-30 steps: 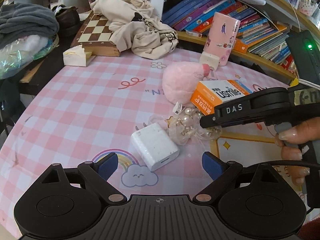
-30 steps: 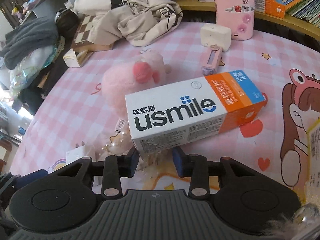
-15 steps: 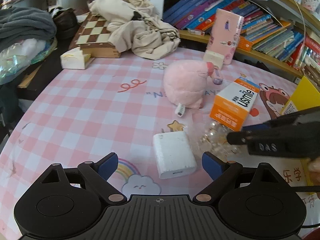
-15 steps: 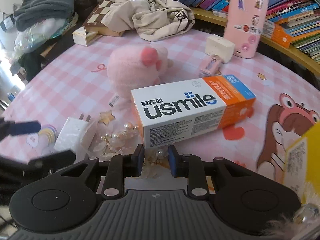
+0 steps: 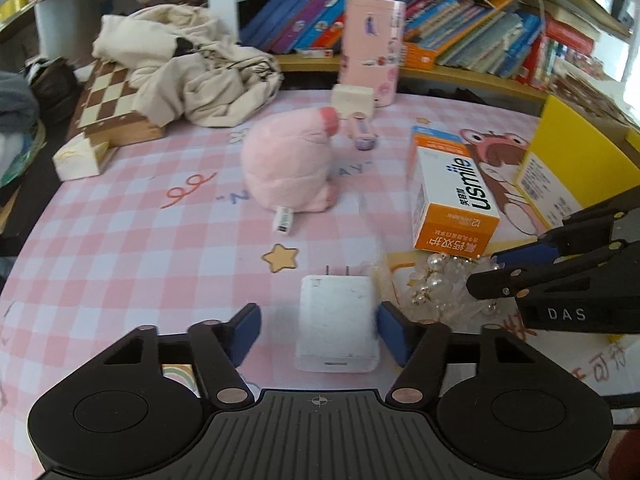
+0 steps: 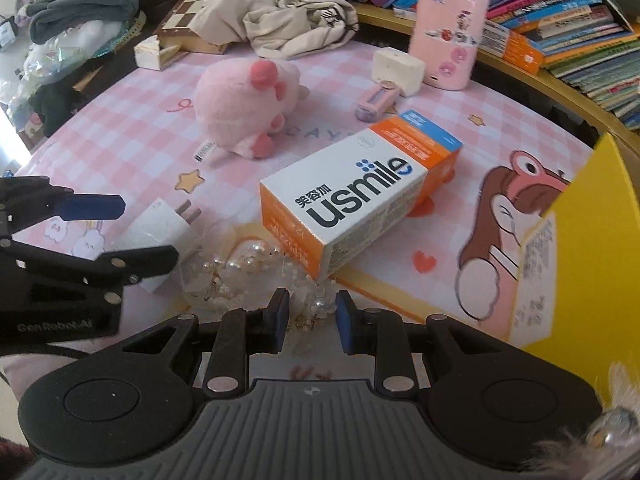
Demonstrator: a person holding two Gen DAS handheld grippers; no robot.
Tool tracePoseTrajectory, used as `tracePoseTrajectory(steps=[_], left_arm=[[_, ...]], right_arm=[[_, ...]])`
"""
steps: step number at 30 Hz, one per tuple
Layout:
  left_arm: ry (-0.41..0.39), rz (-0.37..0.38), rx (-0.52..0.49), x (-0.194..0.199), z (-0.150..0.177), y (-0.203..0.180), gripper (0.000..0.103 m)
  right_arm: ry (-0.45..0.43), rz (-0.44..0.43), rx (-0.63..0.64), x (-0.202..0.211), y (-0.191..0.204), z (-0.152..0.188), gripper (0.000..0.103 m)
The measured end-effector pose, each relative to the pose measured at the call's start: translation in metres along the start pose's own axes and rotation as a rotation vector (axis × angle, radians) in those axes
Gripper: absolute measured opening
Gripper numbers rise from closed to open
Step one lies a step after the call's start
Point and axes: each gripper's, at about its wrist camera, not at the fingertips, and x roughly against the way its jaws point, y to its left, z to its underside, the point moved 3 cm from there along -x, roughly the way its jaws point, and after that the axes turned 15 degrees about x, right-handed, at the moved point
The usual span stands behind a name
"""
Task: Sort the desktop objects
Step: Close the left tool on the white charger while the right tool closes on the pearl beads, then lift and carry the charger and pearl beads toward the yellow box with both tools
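Compared with half a second ago, the left tool (image 5: 318, 334) has come forward and its open fingers now stand on both sides of the white charger (image 5: 337, 322), where before the charger lay ahead of it. The right finger is just beside the charger; the left finger is apart from it. The usmile box (image 5: 452, 196) looks turned a little since then.

The right tool (image 6: 308, 318) has also moved closer to the pearl bundle (image 6: 240, 272). Its fingers are narrowly apart, with clear wrapping and pearls between them; I cannot tell if they press it. In the left view this tool comes in from the right side, low over the pearls.

The surface (image 5: 120, 240) has a pink checked cloth. Ahead of the left tool sits a pink plush (image 5: 290, 164), and far ahead a pink bottle (image 5: 372, 50) stands before a shelf of books (image 5: 460, 28). A chessboard (image 5: 110, 100) with a beige garment (image 5: 196, 68) lies to the far left.
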Motion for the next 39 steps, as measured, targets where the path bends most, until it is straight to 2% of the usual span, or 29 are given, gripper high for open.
tracePoseTrajectory(steps=[3,10,15,18,25,32,39], left_arm=[[0.006,0.009,-0.019,0.001,0.002,-0.004,0.051],[0.039,-0.008,-0.081,-0.012,0.006,-0.011,0.051],[0.026,-0.001,-0.084,-0.018,0.004,-0.014,0.05],[0.026,0.006,-0.07,-0.017,0.002,-0.012,0.042],[0.055,0.029,0.0,-0.001,0.006,0.003,0.041],[-0.001,-0.011,0.072,0.025,0.007,0.024,0.041],[-0.033,-0.018,0.106,0.049,0.017,0.034,0.042]], right_arm=[[0.004,0.014,-0.007,0.002,-0.003,0.004,0.024],[0.002,0.035,0.028,0.003,0.0,0.005,0.024],[0.002,0.026,0.023,0.001,-0.001,0.004,0.025],[0.002,0.02,0.024,-0.001,-0.001,0.004,0.025],[-0.024,-0.007,0.012,0.007,0.0,0.004,0.018],[-0.05,-0.056,0.05,0.026,0.019,0.006,0.016],[-0.006,-0.066,0.058,0.033,0.032,0.022,0.016]])
